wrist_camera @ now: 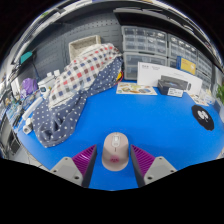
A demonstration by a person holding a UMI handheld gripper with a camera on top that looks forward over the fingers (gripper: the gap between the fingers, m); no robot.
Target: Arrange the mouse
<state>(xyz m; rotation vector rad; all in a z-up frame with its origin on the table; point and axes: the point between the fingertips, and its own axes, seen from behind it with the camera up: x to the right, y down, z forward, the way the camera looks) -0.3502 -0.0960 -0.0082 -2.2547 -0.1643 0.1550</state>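
A pale pink and white mouse (116, 150) stands between my gripper's (115, 162) two fingers, resting on the blue table surface (160, 120). The magenta pads (85, 160) sit on either side of it with a narrow gap at each side. The fingers are open about the mouse. The mouse's nose points away from me.
A checked and dotted cloth bundle (75, 85) lies at the left rear of the table. A white box (165, 78) and papers (135, 89) lie at the back. A round black object (203, 116) lies at the right. Drawer cabinets (150, 40) stand behind.
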